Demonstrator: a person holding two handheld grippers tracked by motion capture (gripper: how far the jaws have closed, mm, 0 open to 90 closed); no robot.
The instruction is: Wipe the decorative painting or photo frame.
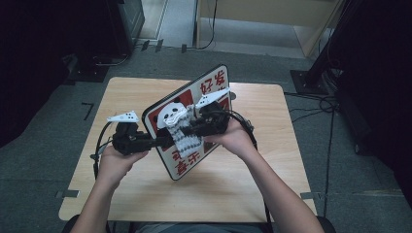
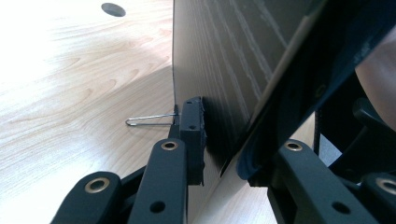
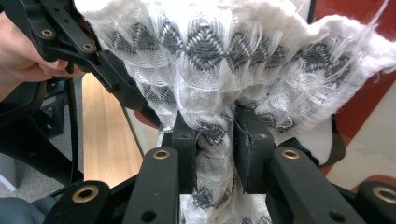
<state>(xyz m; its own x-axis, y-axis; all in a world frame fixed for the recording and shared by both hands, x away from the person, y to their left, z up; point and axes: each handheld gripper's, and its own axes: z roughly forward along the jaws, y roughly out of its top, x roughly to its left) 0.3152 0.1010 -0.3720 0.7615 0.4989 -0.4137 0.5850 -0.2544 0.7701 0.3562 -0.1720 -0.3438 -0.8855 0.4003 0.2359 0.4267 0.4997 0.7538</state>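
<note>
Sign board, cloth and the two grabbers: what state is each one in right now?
Sign board: tilted up off the table, printed face towards the person.
Cloth: bunched, lying against the board's printed face.
Left gripper: shut on the sign board's edge.
Right gripper: shut on a fold of the cloth.
Wire clip: sticks out beside the board near the left gripper.

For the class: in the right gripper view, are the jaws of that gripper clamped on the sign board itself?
No. The right gripper pinches a bunched white and grey woven cloth, with the red and white sign board behind it.
</note>
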